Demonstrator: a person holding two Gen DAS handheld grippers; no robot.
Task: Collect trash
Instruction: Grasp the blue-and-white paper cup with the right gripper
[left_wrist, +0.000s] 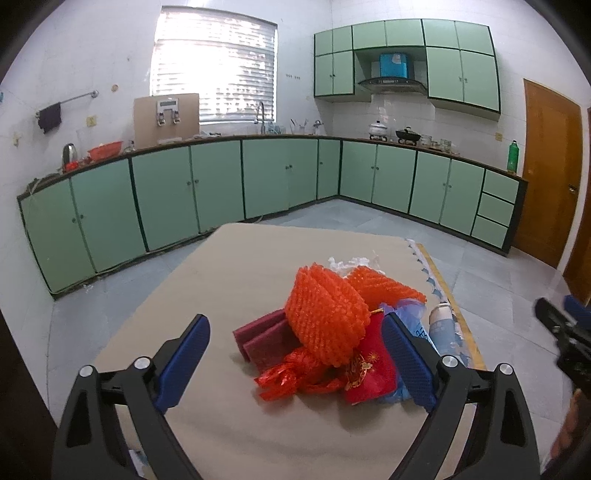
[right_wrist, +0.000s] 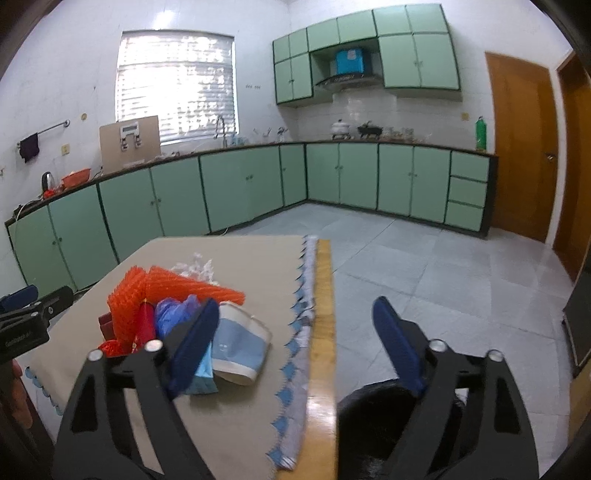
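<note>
The cloth-covered surface (left_wrist: 207, 280) carries the trash pile (left_wrist: 328, 328), heaped near its right edge. The left gripper (left_wrist: 295, 350) tilts down over it, fingers spread wide around the orange netting (left_wrist: 325, 314), gripping nothing. The right gripper (right_wrist: 299, 343) hangs over the surface's edge, fingers wide and empty, with a black bin (right_wrist: 369, 424) below.

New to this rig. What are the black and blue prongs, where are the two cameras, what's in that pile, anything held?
No robot: a person carries a two-finger gripper in each hand, each with a fisheye camera looking along its fingers. One picture is from the left gripper, one from the right gripper. Both stand open, holding nothing. On the cloth-covered table lies a trash pile: orange foam netting, red foil wrapper, blue plastic bag, blue-and-white cup. A black bin sits beside the table.
</note>
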